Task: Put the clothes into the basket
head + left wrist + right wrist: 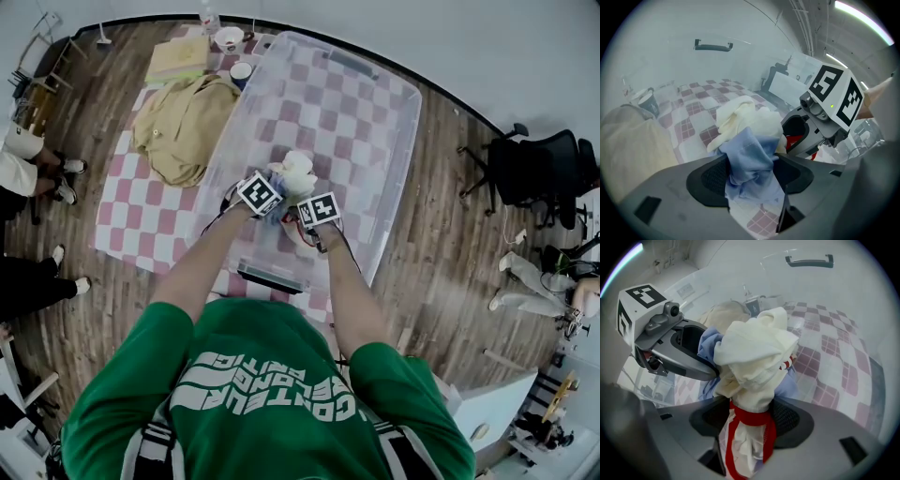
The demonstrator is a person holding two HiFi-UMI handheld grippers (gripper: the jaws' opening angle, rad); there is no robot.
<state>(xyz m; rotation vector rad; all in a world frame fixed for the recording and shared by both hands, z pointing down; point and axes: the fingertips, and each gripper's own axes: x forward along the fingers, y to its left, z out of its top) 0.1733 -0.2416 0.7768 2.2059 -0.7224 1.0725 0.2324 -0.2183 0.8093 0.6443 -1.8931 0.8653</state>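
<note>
Fingers of the left gripper [751, 174] are noted standing apart, with a bunched blue garment [751, 157] threaded loosely between them. The ribbed face of one pad is left bare beside the cloth, so no pinch is read. The right gripper [750, 420] is likewise parted, and a white garment [754, 352] with red trim is draped through its gap. Both tools are seen side by side, almost touching, tipped steeply down inside the clear basket [405, 159]. The two pieces are tangled into one bundle that lies straight ahead of both jaw pairs, over the near half of the basket floor. The bundle's long axis is judged to run along the line of the jaws, not across it. A clean let-go is therefore thought to call for a pull back along that line, as a sideways sweep could drag cloth out. A tan garment [183, 122] is noted outside the basket on the checked mat [122, 206], off to the left. It is nearer the left gripper.
</note>
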